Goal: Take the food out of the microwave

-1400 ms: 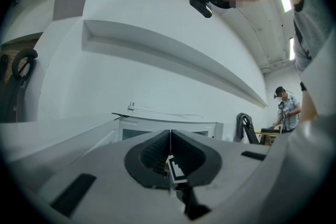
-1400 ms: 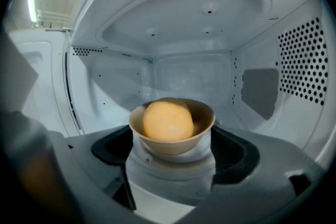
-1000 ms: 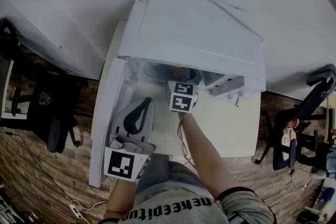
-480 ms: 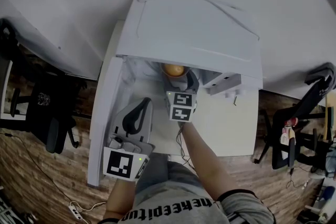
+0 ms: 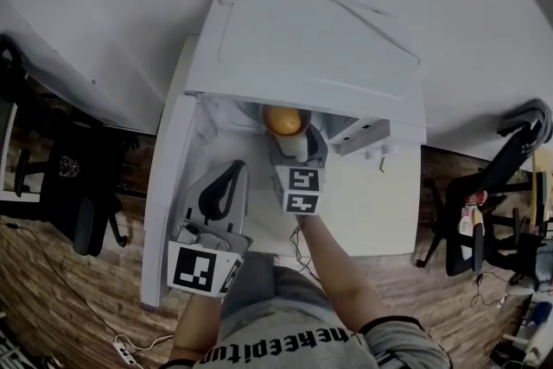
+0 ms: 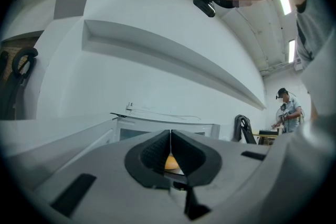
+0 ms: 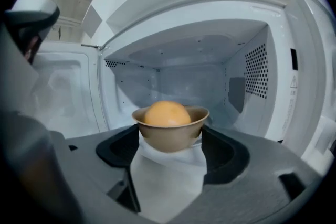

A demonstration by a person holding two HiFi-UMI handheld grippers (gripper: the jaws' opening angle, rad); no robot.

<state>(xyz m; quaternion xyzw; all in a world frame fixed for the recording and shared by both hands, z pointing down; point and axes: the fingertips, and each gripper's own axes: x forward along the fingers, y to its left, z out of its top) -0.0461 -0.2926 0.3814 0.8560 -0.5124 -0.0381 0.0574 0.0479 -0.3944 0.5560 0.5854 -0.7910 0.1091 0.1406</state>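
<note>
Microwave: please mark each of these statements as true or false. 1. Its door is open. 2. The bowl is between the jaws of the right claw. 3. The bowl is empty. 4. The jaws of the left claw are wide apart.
1. The door of the microwave is open. True.
2. The bowl is between the jaws of the right claw. True; the jaws close on its two sides.
3. The bowl is empty. False: a round orange piece of food lies in it.
4. The jaws of the left claw are wide apart. False: they are together, with nothing held between them.
</note>
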